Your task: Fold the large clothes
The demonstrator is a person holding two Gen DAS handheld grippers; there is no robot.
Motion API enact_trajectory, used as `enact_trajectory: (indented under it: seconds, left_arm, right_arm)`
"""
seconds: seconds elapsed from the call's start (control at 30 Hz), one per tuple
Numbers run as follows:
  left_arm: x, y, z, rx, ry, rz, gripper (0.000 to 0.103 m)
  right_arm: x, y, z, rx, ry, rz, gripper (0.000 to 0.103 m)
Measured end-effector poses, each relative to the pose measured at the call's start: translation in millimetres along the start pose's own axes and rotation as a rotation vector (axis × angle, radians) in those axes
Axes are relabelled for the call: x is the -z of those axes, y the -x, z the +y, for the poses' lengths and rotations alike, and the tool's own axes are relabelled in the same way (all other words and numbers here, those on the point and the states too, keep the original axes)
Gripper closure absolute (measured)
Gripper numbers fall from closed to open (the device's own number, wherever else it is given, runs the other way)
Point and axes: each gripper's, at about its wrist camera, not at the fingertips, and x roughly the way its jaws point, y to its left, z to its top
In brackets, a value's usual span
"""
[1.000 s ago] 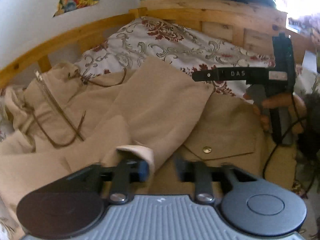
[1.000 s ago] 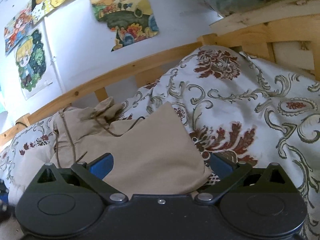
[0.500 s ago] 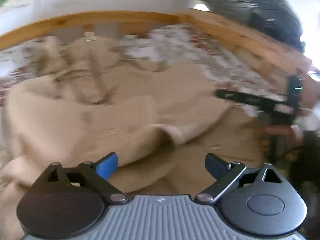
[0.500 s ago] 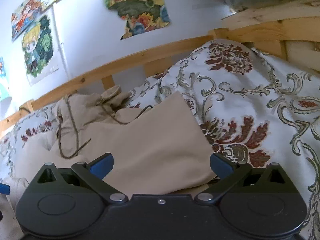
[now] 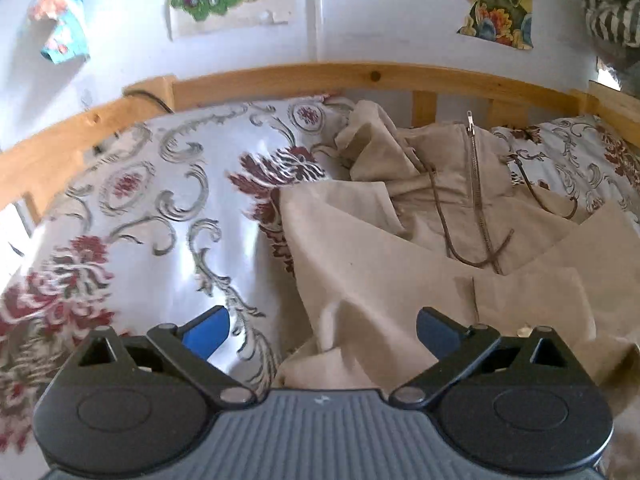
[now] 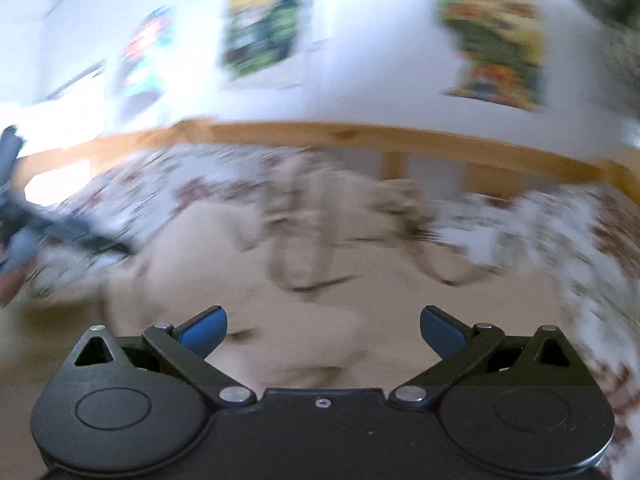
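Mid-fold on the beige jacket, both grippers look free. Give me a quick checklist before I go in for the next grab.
1. Left gripper open and free of cloth: ok, blue fingers spread wide, nothing between them.
2. Right gripper open and free of cloth: ok, fingers apart over the fabric.
3. Beige jacket lying on the floral bedspread: ok.
4. Jacket's left edge within reach of the left gripper: ok, it lies just ahead between the fingers.
5. Drawstrings and zipper out of the grab zone: ok, they lie further back.
6. Right-side grab point located: cannot tell, right wrist view is motion-blurred.
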Motion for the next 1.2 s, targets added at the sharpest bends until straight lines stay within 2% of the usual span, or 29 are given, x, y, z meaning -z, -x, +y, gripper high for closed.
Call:
enact_trajectory:
  seconds: [0.07,0.13,0.2,0.23,0.3,0.33,0.37,0.4,0.5,0.67,0.73,0.77,0.8,0.83,0.87,0.9,0.93,1.03,1.1,1.13,1.17,1.2]
  left_arm:
    - [-1.6,-9.7,3.3,0.037,-0.001,0.017,0.002]
    - [-1.9,-18.8,3.4,0.072,-0.013,0.043,0.002]
    - [-0.3,-26.5,0.0,0.081,-0.027,0.064,0.006]
    - [1.6,-29.1,-3.4,0.073,-0.034,0.076,0.008]
    - [3.6,-33.9,-6.8,0.055,-0.034,0.105,0.013]
    - [4.2,-35.5,-7.1,0.057,-0.026,0.114,0.016]
    - [5.3,-36.6,-7.0,0.060,-0.018,0.119,0.019]
    - [6.7,-37.1,-6.2,0.059,-0.012,0.122,0.021]
    - [12.3,-36.3,-4.1,0.034,-0.004,0.125,0.027]
    - [24.7,-27.4,0.8,0.023,-0.028,0.111,0.028]
    - [27.7,-22.2,4.7,0.040,-0.016,0.113,0.026]
    - [29.0,-19.5,6.3,0.046,-0.014,0.119,0.025]
    - [29.8,-17.5,7.6,0.047,-0.018,0.122,0.025]
    - [30.4,-15.6,8.1,0.042,-0.031,0.124,0.025]
    - [30.4,-15.1,8.4,0.032,-0.048,0.126,0.025]
    - [29.8,-15.6,9.0,0.018,-0.059,0.130,0.025]
    - [28.5,-16.9,10.5,0.006,-0.056,0.134,0.025]
    - [24.2,-25.4,17.8,0.021,0.001,0.169,0.027]
    - [22.6,-33.1,19.3,0.036,0.016,0.194,0.041]
    - [22.2,-35.6,19.0,0.050,0.017,0.204,0.052]
    - [22.1,-36.2,18.2,0.046,0.016,0.211,0.058]
    - [22.4,-34.8,17.2,0.035,0.008,0.204,0.064]
  right_arm:
    - [-5.0,-17.6,32.1,-0.048,0.110,0.064,0.003]
    - [-3.5,-35.7,62.7,-0.058,0.238,0.125,0.013]
    - [0.5,-49.8,80.9,-0.001,0.301,0.149,0.018]
    - [2.0,-56.7,86.8,0.032,0.313,0.161,0.027]
    - [2.2,-60.0,91.1,0.060,0.308,0.155,0.038]
    - [1.2,-59.1,91.0,0.065,0.301,0.143,0.059]
    - [0.9,-57.8,90.3,0.070,0.290,0.140,0.075]
    - [0.2,-56.6,87.9,0.097,0.275,0.139,0.103]
    - [3.5,-38.7,62.1,0.202,0.152,0.118,0.103]
    - [37.3,12.7,-4.4,0.386,-0.273,0.193,0.102]
    - [46.0,28.2,-20.5,0.412,-0.380,0.189,0.084]
    - [44.6,30.8,-24.9,0.400,-0.392,0.179,0.082]
    - [40.8,30.9,-26.0,0.376,-0.378,0.160,0.077]
    - [34.2,28.3,-22.4,0.343,-0.337,0.134,0.062]
    - [27.3,24.1,-15.4,0.312,-0.288,0.110,0.053]
    - [21.0,18.8,-7.7,0.274,-0.238,0.089,0.035]
    - [15.8,12.9,2.6,0.225,-0.181,0.075,0.028]
    - [6.6,-12.0,45.1,0.080,0.045,0.128,0.023]
    - [9.4,-30.2,76.0,0.070,0.194,0.163,0.024]
    - [12.5,-44.7,89.9,0.098,0.286,0.194,0.026]
    - [15.0,-57.2,97.0,0.120,0.344,0.213,0.030]
    - [16.6,-65.7,102.0,0.129,0.370,0.224,0.047]
